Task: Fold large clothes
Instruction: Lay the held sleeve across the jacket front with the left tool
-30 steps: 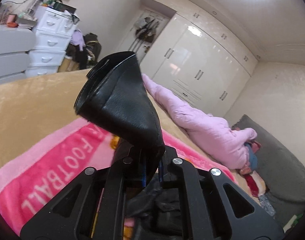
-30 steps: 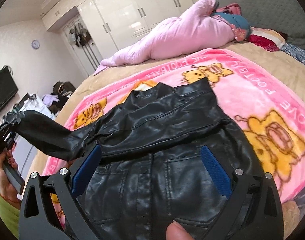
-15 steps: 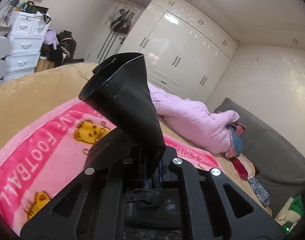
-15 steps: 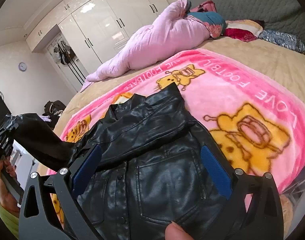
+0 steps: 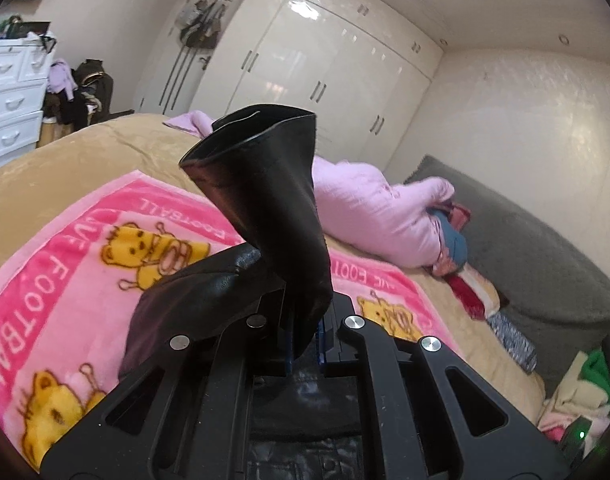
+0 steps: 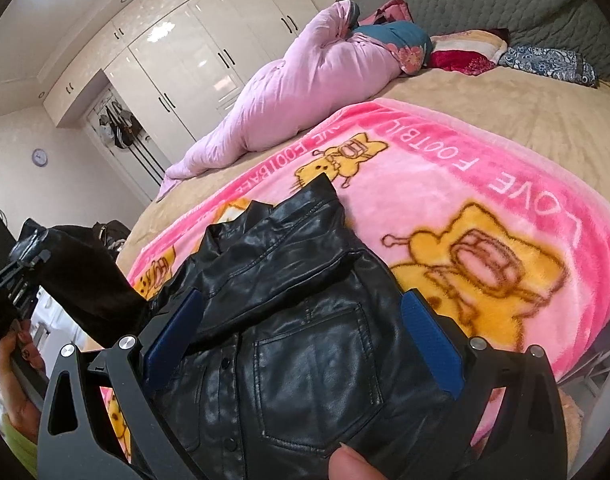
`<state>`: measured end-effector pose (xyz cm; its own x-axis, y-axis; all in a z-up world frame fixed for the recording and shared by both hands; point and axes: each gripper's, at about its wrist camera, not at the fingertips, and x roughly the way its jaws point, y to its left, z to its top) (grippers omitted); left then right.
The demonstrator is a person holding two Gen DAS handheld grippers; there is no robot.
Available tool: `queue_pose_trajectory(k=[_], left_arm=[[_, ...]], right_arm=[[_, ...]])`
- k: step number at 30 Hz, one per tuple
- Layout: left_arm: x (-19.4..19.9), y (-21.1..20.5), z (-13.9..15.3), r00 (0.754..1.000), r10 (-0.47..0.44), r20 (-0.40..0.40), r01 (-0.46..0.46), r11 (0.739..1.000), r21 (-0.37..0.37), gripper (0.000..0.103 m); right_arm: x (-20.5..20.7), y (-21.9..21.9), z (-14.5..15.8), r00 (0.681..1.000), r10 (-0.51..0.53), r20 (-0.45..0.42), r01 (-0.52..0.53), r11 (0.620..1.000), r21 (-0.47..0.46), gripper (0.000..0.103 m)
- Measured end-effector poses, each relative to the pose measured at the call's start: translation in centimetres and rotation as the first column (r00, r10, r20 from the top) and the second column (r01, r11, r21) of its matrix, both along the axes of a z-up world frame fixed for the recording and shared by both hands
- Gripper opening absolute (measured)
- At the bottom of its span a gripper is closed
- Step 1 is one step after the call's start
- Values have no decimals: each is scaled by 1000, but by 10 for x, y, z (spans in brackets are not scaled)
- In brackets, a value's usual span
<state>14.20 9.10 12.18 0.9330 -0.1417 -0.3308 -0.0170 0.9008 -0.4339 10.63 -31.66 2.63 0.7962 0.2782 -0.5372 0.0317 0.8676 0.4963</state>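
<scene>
1. Clamped tight, my left gripper (image 5: 305,336) pinches the cuff end of the black leather jacket's sleeve (image 5: 273,208), which stands up from the fingers with its opening flared toward the ceiling.
2. From my right wrist view, that left gripper (image 6: 15,280) sits off to the left, holding the sleeve (image 6: 85,280) lifted away from the jacket's body.
3. My right gripper (image 6: 301,340) is spread wide, its blue pads (image 6: 431,340) on either side of the black leather jacket (image 6: 305,320) and gripping nothing.
4. I see the jacket lying front-up on a pink cartoon blanket (image 6: 485,200), collar toward the far side.
5. That blanket covers a tan bedspread (image 6: 505,92), with a rolled pink quilt (image 6: 305,80) well beyond the jacket.
</scene>
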Motion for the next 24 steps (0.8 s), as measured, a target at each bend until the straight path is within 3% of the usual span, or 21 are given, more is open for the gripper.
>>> queue_pose_trajectory(k=[8,14,19,24], left_arm=[[14,-52,-15,993,-108,-43,112,990,83,2],[24,-82,-32,979,-187,-74,194,976,99,2],[37,-122,-53,957,-264,-123,284,937,201,2],[49,-152,-84,924,-325,-203,367,901,230,2]], right_arm=[[11,-4,-14,1000,2,-26,-2,1000,20,99],[15,-22,-25,998,-39,-47,41,998,44,99],[19,-40,-37,994,-81,-69,86,994,71,99],[22,-49,-47,991,-99,-90,107,990,87,99]])
